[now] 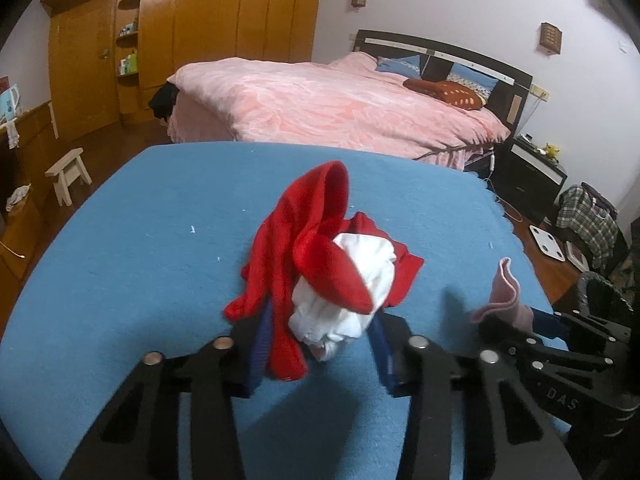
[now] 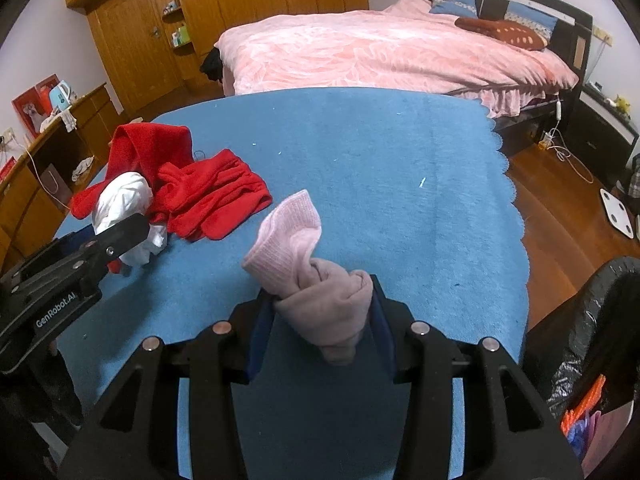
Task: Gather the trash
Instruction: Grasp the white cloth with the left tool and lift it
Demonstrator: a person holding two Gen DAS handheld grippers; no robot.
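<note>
L wrist view: my left gripper [image 1: 320,344] is reaching fwd low over the blue blanket [image 1: 140,240], jaws clenching a bundle of red cloth [image 1: 304,240] w/ a white wad [image 1: 344,300] wrapped inside; part of the red is sticking up above the fingers, the rest is draping down on the left side. The blue finger pads [image 1: 260,344] are pressing both sides of the bundle. Off to the right my right gripper [image 1: 516,320] is coming into frame, w/ a pink sock [image 1: 504,292] poking up from it. Beyond the blanket edge: bed w/ pink duvet [image 1: 340,100], wooden wardrobe [image 1: 200,20], small white stool [image 1: 68,172], white scale [image 1: 548,242] on the floor. R wrist view: my right gripper [image 2: 322,320] is pointing fwd over the same blanket [image 2: 400,200], jaws grasping the pink sock [image 2: 308,264] round its rolled lower part, the cuff end flopping up and left. To the left, the left gripper [image 2: 120,236] is sitting by the white wad [image 2: 120,200], and the red cloth [image 2: 200,188] is lying partly spread on the blanket, touching the wad. At the right edge, close beside me, a black trash bag [image 2: 592,328] is standing open, w/ sth orange [image 2: 584,404] inside.
</note>
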